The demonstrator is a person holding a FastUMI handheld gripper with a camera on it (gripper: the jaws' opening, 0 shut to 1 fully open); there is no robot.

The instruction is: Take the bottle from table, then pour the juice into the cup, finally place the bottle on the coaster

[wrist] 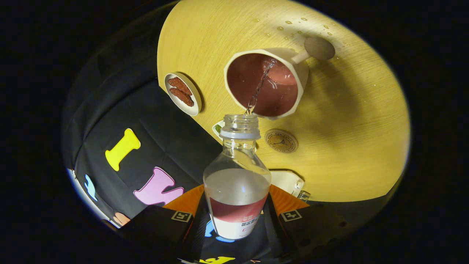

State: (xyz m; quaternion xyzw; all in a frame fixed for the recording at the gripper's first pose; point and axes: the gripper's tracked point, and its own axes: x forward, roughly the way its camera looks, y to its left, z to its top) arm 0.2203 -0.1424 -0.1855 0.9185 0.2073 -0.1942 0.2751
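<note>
My gripper (pixel 237 214) is shut on a clear plastic bottle (pixel 237 183) with a red and white label, both fingers pressing its sides. The uncapped bottle is tilted toward the table, and a thin clear stream runs from its mouth into the cup (pixel 265 82) just beyond. That cup is cream outside and reddish-brown inside, with a round knob handle on its far side. A round brown coaster (pixel 281 140) lies on the wooden table (pixel 348 121), near the bottle's neck and on the near side of the cup.
A small white dish (pixel 183 93) with two brown pieces sits by the table's edge beside the cup. A white object (pixel 287 181) lies near the fingers. Water drops (pixel 293 24) dot the wood beyond the cup. A small white item with green (pixel 218 128) peeks from behind the bottle's neck.
</note>
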